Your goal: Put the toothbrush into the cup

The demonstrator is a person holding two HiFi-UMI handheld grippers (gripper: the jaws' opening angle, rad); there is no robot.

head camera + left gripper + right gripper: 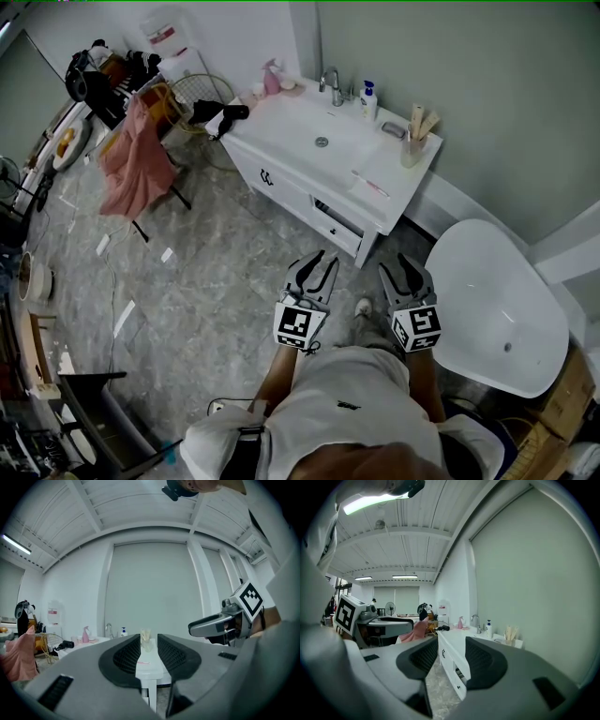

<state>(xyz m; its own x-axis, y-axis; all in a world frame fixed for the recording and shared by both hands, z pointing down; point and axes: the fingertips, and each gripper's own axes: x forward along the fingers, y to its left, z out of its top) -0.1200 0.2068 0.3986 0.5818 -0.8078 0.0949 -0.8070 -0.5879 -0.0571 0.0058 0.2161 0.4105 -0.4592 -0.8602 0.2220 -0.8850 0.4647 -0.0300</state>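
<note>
My own shirt fills the bottom of the head view, and just past it sit my two tools: the left gripper and the right gripper, side by side, marker cubes toward me. Both have their jaws apart with nothing between them. Through the left pair I see only the far counter, and through the right pair the cabinet front and floor.

The toothbrush lies flat on the white vanity top, at about twelve o'clock from my grippers and well apart from them, with open floor between us. It points roughly toward the cup, which stands at one o'clock from it near the back corner and already holds some pale sticks.

I judge the brush to be light, stiff and thin, with a smooth handle that could skid on the glossy counter or twist if pinched off-centre. I would take it across the middle of the handle, away from the bristles. Lying flat, it leaves little room under it for a jaw.

Both grippers point roughly level and forward toward the vanity, the right tipped slightly down, forearms held close to my body.

Further out, the basin lies at ten o'clock from the brush, with the faucet and a soap bottle behind it. A white tub sits at three o'clock from my right gripper.
</note>
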